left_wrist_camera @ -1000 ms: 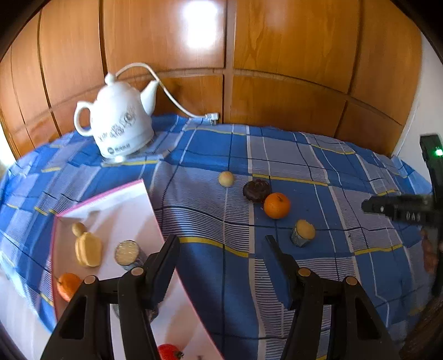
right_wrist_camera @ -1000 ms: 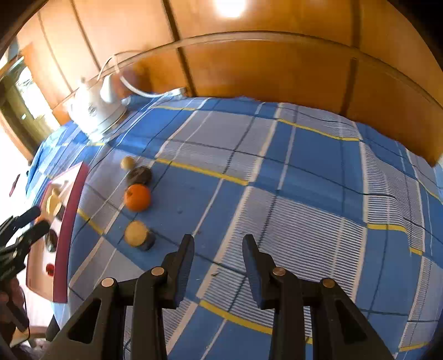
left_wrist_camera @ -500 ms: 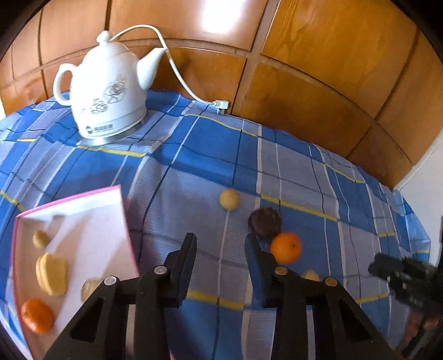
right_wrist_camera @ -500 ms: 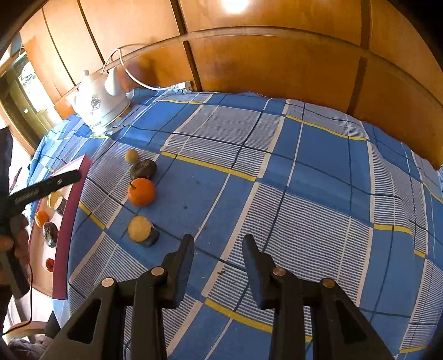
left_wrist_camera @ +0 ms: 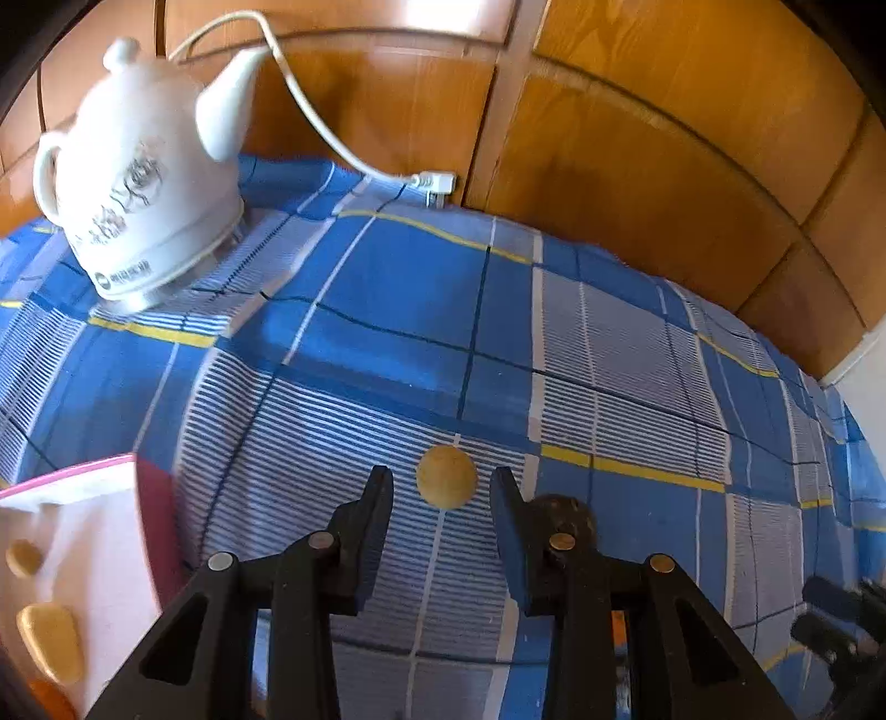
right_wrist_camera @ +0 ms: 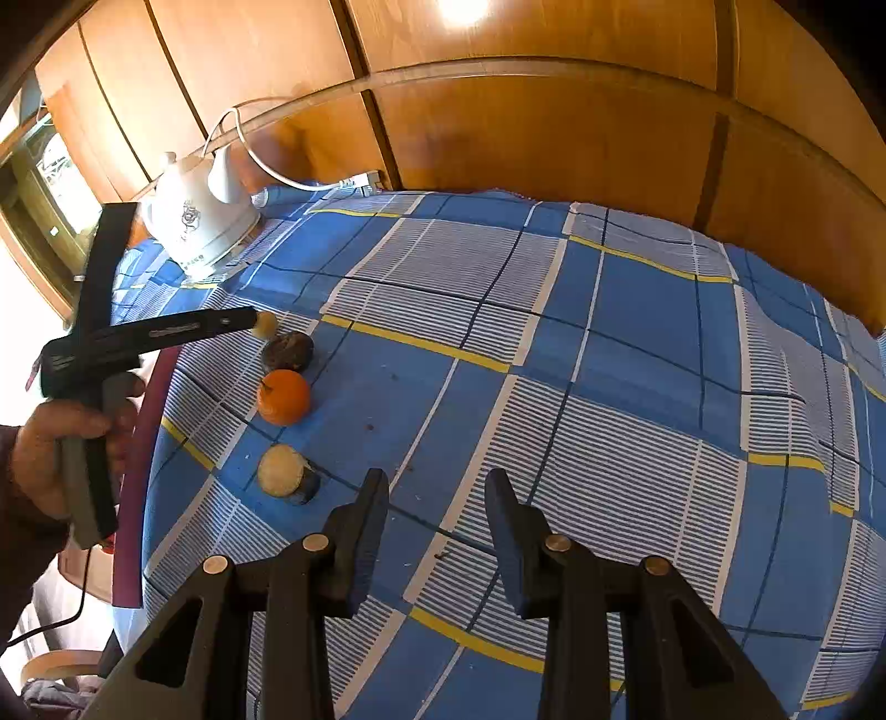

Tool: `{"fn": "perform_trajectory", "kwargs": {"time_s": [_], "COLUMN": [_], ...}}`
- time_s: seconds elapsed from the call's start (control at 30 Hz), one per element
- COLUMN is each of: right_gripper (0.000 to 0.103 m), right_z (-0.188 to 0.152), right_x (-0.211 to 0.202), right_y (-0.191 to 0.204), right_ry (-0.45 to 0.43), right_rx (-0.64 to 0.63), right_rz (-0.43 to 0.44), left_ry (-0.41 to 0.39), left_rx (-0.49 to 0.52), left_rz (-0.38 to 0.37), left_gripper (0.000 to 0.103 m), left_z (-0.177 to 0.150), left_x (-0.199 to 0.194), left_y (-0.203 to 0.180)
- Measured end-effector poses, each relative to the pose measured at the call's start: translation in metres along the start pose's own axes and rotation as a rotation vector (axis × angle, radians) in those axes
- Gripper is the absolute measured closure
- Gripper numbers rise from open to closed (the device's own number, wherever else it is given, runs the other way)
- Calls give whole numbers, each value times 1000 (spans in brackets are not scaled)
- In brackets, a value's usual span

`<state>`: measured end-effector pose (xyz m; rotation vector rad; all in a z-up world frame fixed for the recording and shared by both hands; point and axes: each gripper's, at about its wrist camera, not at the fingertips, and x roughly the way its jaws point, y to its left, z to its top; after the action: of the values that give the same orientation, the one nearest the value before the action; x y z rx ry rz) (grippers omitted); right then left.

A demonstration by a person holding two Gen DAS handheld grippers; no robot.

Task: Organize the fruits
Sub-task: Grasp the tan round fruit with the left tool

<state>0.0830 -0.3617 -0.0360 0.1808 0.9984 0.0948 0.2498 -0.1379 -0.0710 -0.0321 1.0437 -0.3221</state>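
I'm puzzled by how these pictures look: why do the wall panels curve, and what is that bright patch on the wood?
Left wrist view: the fisheye lens bows the wooden wall, and the white kettle looks slightly smeared. A pale sheen lies on the panels at the top.
Right wrist view: same bending; a round glare spot reflects off the glossy wood, and the window side at left is washed out.

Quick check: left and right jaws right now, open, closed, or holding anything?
Left gripper: open, holding nothing; small round yellow fruit sits untouched just beyond its tips.
Right gripper: open, empty.
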Motion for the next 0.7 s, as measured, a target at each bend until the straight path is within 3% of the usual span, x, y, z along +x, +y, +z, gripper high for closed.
{"fn": "perform_trajectory", "kwargs": {"time_s": [0.1, 0.2, 0.33, 0.47, 0.7], "right_gripper": [66, 66, 66, 66, 66], "right_z": [0, 1, 1, 2, 2], "right_x": [0, 0, -1, -2, -2], "right_y": [1, 2, 1, 0, -5], "right_ry": [-1, -6, -9, -17, -19], "right_rx": [-1, -8, -5, -4, 4], "right_rz": [9, 5, 3, -1, -38], "left_ry": [5, 43, 13, 0, -68], "left_rx": [10, 1, -5, 4, 131], "left_rz": [9, 0, -18, -31, -49], "left_gripper": [67, 77, 77, 77, 77], "left_z": [3, 0, -7, -20, -64], "left_x": [11, 24, 17, -1, -53], "left_y": [-3, 0, 4, 4, -19]}}
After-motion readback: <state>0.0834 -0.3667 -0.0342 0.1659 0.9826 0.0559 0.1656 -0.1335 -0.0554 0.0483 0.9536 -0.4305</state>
